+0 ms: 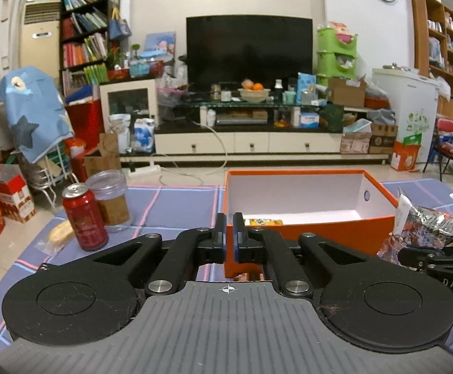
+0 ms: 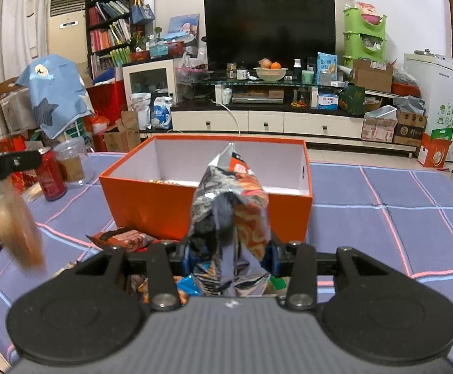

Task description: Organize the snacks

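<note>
**Right gripper clamped on crinkled snack bag before orange box**

The right gripper [image 2: 231, 257] is seen clamped on a foil snack bag [image 2: 231, 205], which is held upright just in front of the orange box [image 2: 151, 205]; the box rim is seen behind the bag's top, toward twelve o'clock. The left gripper [image 1: 229, 237] is shown with its jaws drawn together; nothing can be made out between them in its own view, while in the right wrist view a blurred tan packet [image 2: 16, 227] appears below it at nine o'clock. A yellow packet [image 1: 262, 222] is already seen inside the box. A red can [image 1: 84, 216] and a clear jar [image 1: 111, 199] are left standing at ten o'clock on the checked tablecloth [image 1: 176, 202], and more packets [image 2: 120, 238] lie at the box's near wall.

The bag is judged light, soft and crushable, its foil likely slippery. It is best taken by the gathered lower part, where it is held now.
</note>
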